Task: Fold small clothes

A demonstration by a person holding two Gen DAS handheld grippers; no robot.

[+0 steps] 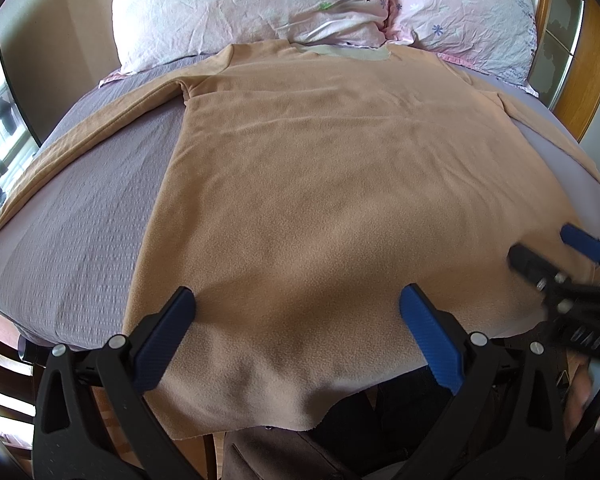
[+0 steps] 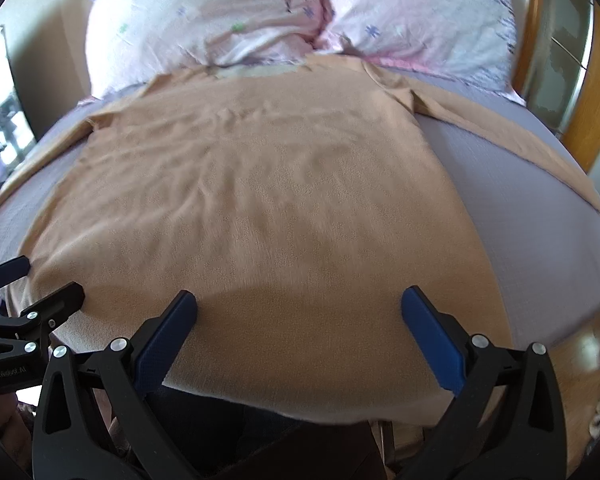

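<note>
A: On the bed [image 1: 80, 208], spread flat over the grey-lilac cover: one tan long-sleeved fleece top [image 1: 320, 184], neck toward the head end, hem at the foot edge.

B: Condition?

A: Body mostly smooth, faint ripples across the chest. Pale lining shows at the neck opening. Hem drapes over the foot edge, slightly wavy. Both sleeves lie out to the sides, angled down toward the foot end; the right one reaches the bed's right edge.

B: Folded anywhere?

A: No fold visible. Sleeves out, body open.

B: Left gripper?

A: Left gripper [image 1: 296, 304] is wide open, blue pads apart, fingers straddling the hem area near the bed's foot edge. Nothing between the pads. Can't tell whether the tips touch the cloth.

B: Right gripper?

A: Right gripper [image 2: 298, 304], same story: spread wide, holding nothing, over the hem at the foot edge. In the left wrist view it shows blurred at the top's right hem corner.

B: Containers?

A: Can't make any out. Only other items: two floral pillows [image 1: 252, 4] at the head edge, just touching the collar, and a wooden headboard [image 1: 588, 80] at the far right corner.
</note>
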